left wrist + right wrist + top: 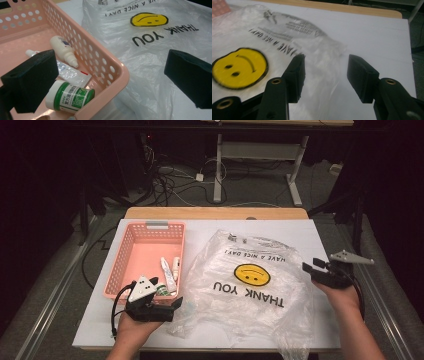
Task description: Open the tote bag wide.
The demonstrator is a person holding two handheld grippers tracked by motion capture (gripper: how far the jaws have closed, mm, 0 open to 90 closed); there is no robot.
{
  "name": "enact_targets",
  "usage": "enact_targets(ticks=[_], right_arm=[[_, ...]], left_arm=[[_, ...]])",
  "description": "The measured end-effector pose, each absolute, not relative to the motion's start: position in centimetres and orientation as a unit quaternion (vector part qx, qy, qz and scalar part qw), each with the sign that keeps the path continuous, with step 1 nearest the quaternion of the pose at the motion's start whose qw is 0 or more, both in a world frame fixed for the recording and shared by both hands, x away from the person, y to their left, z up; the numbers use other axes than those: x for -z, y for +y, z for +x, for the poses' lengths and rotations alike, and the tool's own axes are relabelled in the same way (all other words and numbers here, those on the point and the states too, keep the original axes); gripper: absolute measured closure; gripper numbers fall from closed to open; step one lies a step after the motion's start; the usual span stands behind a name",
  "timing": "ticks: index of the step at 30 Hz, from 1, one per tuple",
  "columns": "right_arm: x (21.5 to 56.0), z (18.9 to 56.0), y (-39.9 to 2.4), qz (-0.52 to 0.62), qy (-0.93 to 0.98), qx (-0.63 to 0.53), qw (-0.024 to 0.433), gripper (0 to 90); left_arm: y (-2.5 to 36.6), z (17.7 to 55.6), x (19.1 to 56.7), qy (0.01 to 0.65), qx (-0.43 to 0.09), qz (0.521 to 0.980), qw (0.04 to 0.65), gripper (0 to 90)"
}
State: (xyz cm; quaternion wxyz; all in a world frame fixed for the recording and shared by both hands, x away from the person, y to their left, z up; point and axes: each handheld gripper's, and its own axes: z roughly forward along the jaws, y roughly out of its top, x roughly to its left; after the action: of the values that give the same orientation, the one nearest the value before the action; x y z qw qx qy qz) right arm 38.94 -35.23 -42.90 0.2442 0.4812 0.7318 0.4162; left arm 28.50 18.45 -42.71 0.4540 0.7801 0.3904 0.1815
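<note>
Grippers are held apart: left gripper (176, 303), jaws wide and empty, is poised nearest the green bottle (71, 97); right gripper (306, 268) is half-open beside the bag (250, 285).

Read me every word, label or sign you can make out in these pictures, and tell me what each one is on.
"THANK YOU": black print on the clear plastic bag, below the yellow smiley face.
"HAVE A NICE DAY!": smaller black print on the same bag, above the smiley.
Fine print near the bag's far end: too blurred to read.
Green-labelled bottle in the pink basket: Chinese characters, too small to read.
Tube and white dropper bottle: print unreadable.
</note>
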Motion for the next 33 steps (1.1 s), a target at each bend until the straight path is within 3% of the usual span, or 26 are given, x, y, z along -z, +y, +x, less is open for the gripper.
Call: enact_targets(ticks=[7,10,21,25,29,33], right_arm=[[42.9,45.3,-34.7,0.501,0.737,-0.400,0.214,49.3],[43.6,47.4,-34.2,0.514,0.735,-0.393,0.204,36.3],[46.8,49.1,-32.7,0.503,0.784,-0.327,0.159,31.5],[47.1,48.3,-32.1,0.480,0.796,-0.317,0.191,51.5],[46.9,48.1,-32.2,0.467,0.804,-0.321,0.182,82.0],[46.4,48.2,-32.8,0.488,0.783,-0.338,0.188,87.2]], left_arm=[[18.8,28.3,42.7,0.394,-0.190,0.770,0.465,0.0],[18.7,28.3,42.8,0.395,-0.196,0.770,0.462,0.0],[19.1,28.6,43.2,0.399,-0.189,0.771,0.458,0.0],[19.1,28.4,43.0,0.399,-0.194,0.770,0.458,0.0],[19.3,28.4,42.7,0.401,-0.199,0.765,0.464,0.0],[19.3,28.3,42.6,0.400,-0.197,0.765,0.465,0.0]])
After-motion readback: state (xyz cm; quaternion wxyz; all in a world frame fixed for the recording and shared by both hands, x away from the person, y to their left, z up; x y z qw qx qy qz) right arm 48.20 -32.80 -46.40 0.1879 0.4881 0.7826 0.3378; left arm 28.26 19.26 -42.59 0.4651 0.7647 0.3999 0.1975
